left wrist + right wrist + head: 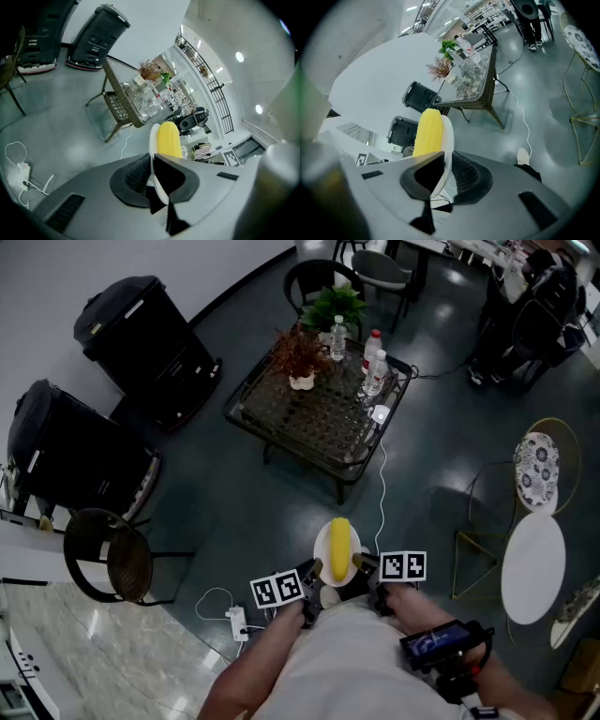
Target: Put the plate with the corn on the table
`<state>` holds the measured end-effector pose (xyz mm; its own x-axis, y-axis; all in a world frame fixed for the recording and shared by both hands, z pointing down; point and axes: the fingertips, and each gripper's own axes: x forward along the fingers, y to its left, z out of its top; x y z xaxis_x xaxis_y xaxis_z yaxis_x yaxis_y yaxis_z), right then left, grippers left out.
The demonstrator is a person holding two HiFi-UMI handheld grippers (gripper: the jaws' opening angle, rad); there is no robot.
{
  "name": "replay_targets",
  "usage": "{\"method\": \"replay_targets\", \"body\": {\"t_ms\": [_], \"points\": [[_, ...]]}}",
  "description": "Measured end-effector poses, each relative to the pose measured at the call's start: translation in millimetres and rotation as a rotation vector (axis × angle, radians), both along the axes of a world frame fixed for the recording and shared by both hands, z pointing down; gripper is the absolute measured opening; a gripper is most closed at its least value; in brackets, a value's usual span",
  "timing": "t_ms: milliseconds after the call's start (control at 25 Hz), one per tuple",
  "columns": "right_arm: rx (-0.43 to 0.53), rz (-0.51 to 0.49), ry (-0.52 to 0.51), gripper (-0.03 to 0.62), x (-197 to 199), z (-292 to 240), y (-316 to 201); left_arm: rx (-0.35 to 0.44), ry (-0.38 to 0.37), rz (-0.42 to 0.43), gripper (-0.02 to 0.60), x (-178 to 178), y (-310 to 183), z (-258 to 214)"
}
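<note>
Pinching the white plate [322, 557] by opposite rims in the clamped jaws of left gripper [152, 176] and right gripper [443, 173], edge-on only in the gripper views, holding the corn [338, 549] at the head view's lower centre, well apart from the table [309, 432] at upper centre.

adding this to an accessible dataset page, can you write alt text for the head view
Seen from above, a person holds a white plate with a yellow corn cob on it, its near rim gripped by the left gripper and right gripper. Ahead on the dark floor stands a glass-topped table with potted plants and bottles.
</note>
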<state>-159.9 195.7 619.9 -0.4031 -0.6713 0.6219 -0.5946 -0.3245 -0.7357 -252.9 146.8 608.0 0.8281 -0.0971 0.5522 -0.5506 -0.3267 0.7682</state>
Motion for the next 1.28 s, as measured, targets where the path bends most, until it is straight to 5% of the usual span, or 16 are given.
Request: {"method": "replay_targets", "body": {"t_ms": [200,520,1280], "points": [[0.0,0.039,-0.003,0.057,-5.7,-19.2,79.2,-0.018,0.005,0.064,0.03,-2.0,73.3,-20.4],[0.028,0.118,0.022,0.057,29.5,-29.7,137.1,0.017,0.025,0.17,0.031,37.1,123.9,-29.7],[0.102,0.158,0.044,0.057,84.4,-49.5,225.5,0.048,0.045,0.201,0.031,90.0,211.6,-46.5]]}}
